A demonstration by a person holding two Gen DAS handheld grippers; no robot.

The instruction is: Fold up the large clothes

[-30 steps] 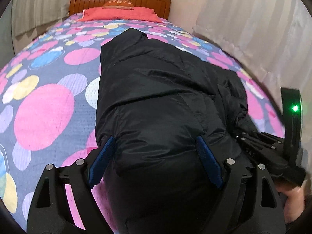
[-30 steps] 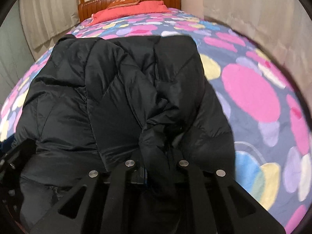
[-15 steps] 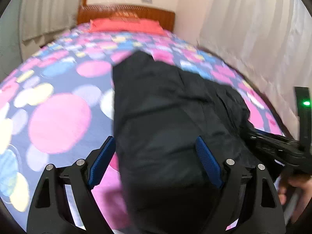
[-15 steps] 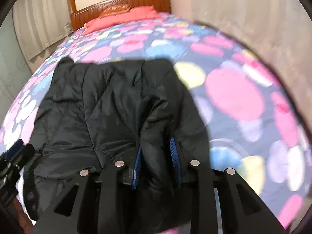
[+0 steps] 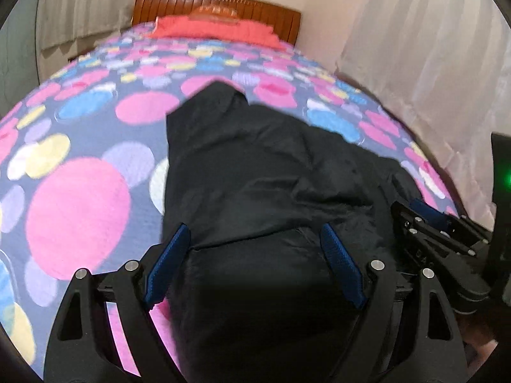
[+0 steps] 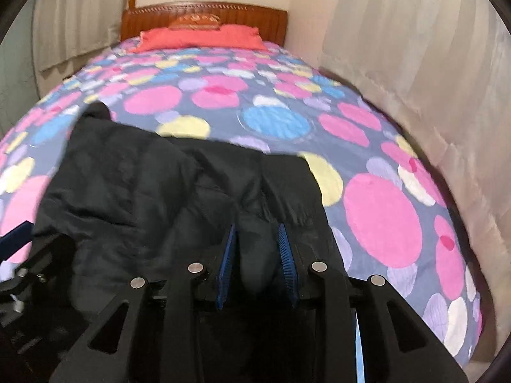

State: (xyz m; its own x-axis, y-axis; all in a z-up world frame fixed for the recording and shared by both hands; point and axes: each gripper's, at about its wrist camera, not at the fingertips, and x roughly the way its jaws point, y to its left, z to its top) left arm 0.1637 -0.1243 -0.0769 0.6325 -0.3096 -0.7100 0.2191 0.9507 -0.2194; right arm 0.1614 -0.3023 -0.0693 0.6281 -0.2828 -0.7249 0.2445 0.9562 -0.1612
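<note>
A black puffy jacket lies folded on a bed with a quilt of coloured circles. My left gripper is open wide over the near end of the jacket; both blue pads show in full and the cloth lies below them. The right gripper shows at that view's right edge. In the right wrist view the jacket fills the lower left. My right gripper has its jaws a little apart, with a raised fold of the jacket loose between the pads. A blue pad of the left gripper shows at the left edge.
The quilt stretches away to a red pillow and a wooden headboard. Pale curtains hang close along the bed's right side, and more curtains hang at the far left. Bare quilt lies to the right of the jacket.
The right gripper's jaws have parted from a tight pinch on the jacket fold. Both grippers have drawn back and upward from the jacket, so more of the bed shows. The left jaws stayed wide.
</note>
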